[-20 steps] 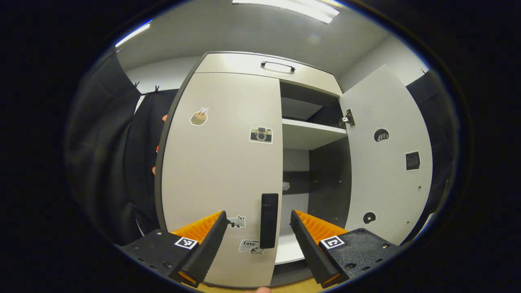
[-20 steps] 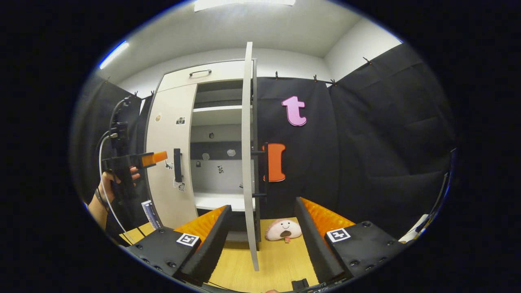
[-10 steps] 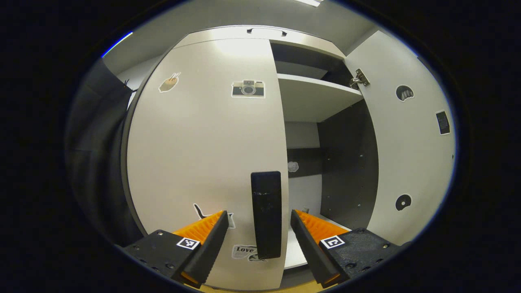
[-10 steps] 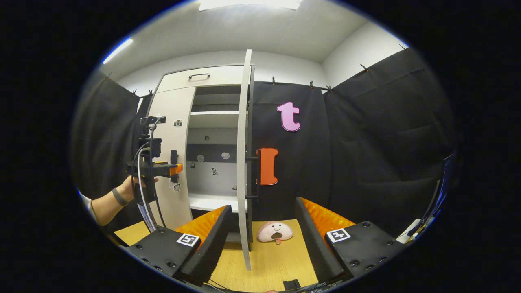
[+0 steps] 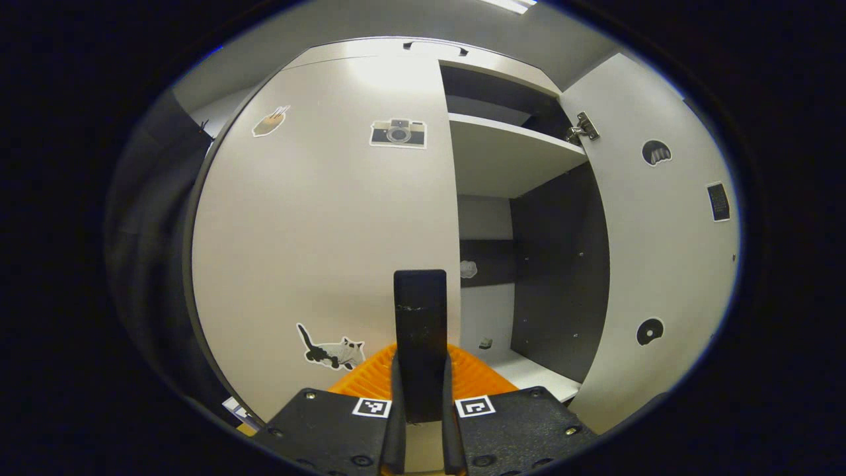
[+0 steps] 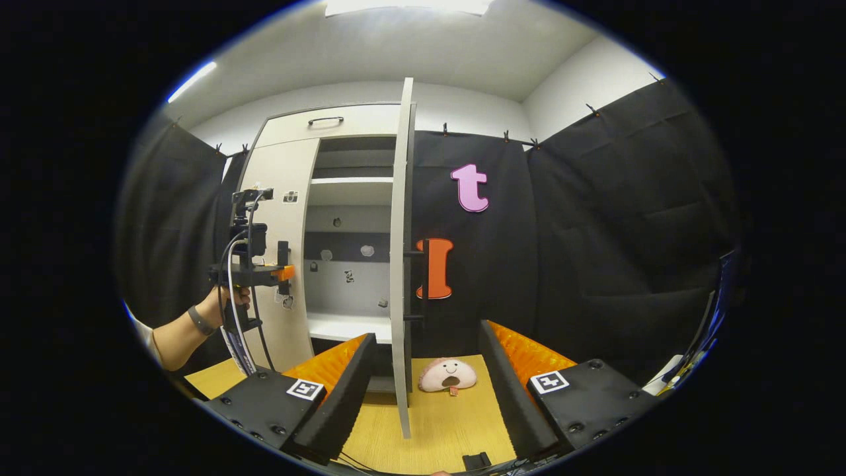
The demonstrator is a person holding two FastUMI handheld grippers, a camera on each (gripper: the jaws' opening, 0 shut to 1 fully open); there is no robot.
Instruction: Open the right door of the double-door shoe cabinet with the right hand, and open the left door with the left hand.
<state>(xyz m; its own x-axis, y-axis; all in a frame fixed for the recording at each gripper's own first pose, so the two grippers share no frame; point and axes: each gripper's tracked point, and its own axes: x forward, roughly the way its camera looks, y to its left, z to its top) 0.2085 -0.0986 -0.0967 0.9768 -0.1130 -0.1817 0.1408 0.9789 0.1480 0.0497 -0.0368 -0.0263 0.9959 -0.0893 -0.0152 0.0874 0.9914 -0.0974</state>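
Observation:
The pale cabinet's left door (image 5: 317, 225) stands closed, with a black bar handle (image 5: 420, 311) near its right edge. My left gripper (image 5: 421, 370) is shut on that handle, both fingers (image 5: 395, 403) pressing its sides. The right door (image 5: 661, 251) is swung wide open. In the right gripper view that open door (image 6: 398, 264) appears edge-on, its own black handle (image 6: 423, 277) behind it. My right gripper (image 6: 427, 332) is open, its fingers either side of the door's edge and short of it, not touching. Far left, a hand (image 6: 221, 301) holds the left gripper (image 6: 281, 272) at the left door (image 6: 281, 198).
Bare shelves (image 5: 509, 158) show inside the open right half. A drawer with a handle (image 6: 325, 119) tops the cabinet. A small pink plush toy (image 6: 449, 375) lies on the wooden floor (image 6: 443, 423) beside the open door. Black cloth walls close in on both sides.
My left gripper moved in onto the left door's handle and went from open to shut on it. The right gripper stayed open and barely shifted; the right door remains open.

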